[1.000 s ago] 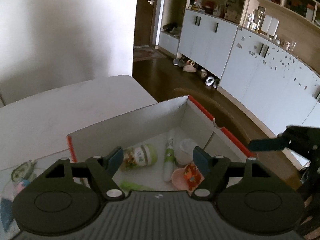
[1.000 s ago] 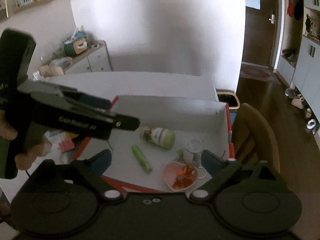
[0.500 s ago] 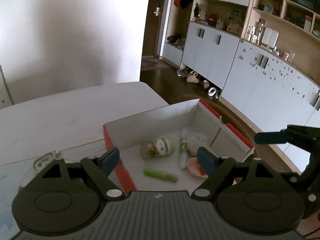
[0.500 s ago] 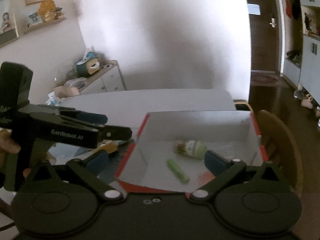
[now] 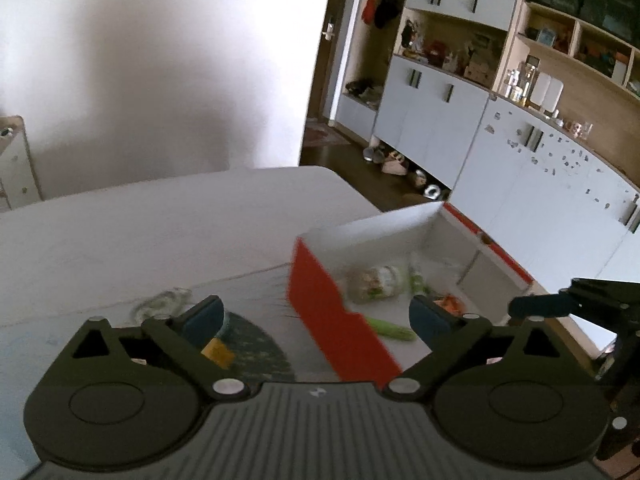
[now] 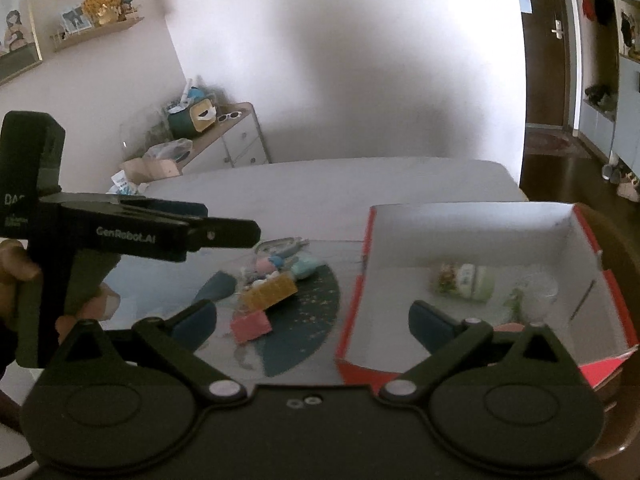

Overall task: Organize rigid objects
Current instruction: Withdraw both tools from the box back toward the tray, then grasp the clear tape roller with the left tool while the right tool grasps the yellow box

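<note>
A box, red outside and white inside (image 5: 332, 312) (image 6: 472, 220), stands on the table's right side. In it lie a green-lidded jar (image 5: 374, 284) (image 6: 466, 278), a green tube (image 5: 390, 328), a white-and-green tube (image 5: 416, 280) and a pink dish (image 5: 450, 302). Left of the box, small items are piled on a dark mat (image 6: 308, 320): a yellow block (image 6: 270, 292) (image 5: 218, 352), a pink block (image 6: 250, 326) and pale blue pieces (image 6: 304, 268). My left gripper (image 5: 316, 318) (image 6: 180, 232) hovers over the box's left wall, its jaws opening with nothing held between them. My right gripper (image 6: 314, 322) (image 5: 540, 306) is open and holds nothing.
A hand (image 6: 16, 268) holds the left gripper. The white table (image 5: 160, 220) stretches away behind the box. A cluttered side cabinet (image 6: 208, 128) stands by the wall, white cupboards (image 5: 440, 120) line the room's right side, and a wooden chair (image 6: 624, 264) is behind the box.
Both grippers have moved left, off the box's inside; the box now sits right in both views and the pile of small items has come into sight. The left jaws have widened.
</note>
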`<state>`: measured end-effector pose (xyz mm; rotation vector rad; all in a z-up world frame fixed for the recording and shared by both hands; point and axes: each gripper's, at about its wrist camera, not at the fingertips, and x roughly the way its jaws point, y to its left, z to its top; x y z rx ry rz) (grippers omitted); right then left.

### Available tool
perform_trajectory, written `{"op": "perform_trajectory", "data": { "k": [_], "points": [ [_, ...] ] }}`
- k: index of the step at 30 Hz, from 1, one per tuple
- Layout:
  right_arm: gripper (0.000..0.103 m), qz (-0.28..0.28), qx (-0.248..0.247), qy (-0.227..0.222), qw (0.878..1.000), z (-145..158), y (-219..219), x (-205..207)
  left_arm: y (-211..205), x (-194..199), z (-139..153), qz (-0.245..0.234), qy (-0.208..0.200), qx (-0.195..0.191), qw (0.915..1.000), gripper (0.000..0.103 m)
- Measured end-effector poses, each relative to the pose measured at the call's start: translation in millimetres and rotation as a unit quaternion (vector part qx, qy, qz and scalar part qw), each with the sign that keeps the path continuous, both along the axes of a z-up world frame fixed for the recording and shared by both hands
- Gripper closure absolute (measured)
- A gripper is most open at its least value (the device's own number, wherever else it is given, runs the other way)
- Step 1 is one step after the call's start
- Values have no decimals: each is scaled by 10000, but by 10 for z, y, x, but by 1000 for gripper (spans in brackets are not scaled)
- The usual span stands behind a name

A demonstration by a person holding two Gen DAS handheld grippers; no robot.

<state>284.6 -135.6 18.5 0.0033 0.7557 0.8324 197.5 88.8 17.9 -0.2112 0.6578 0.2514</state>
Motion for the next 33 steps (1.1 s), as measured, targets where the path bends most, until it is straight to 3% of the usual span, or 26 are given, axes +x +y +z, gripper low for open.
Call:
{"op": "perform_trajectory", "data": {
  "k": [11, 19, 23, 33],
  "points": [
    [1, -103, -198, 215, 9995, -135, 697, -22, 787, -211, -125, 211, 59, 182, 9996, 3],
    [1, -277, -412, 499, 9975, -322, 1118, 168, 1341, -192, -403, 405, 181, 322, 9985, 3],
    [3, -333, -502, 650, 9961, -435, 1307, 267, 1512, -120, -616, 381, 400, 532, 9971, 3],
    [15, -470, -646, 1097, 9907, -794, 1589, 564, 1713, 162, -1055, 221, 710, 465, 9961, 3]
  ]
}}
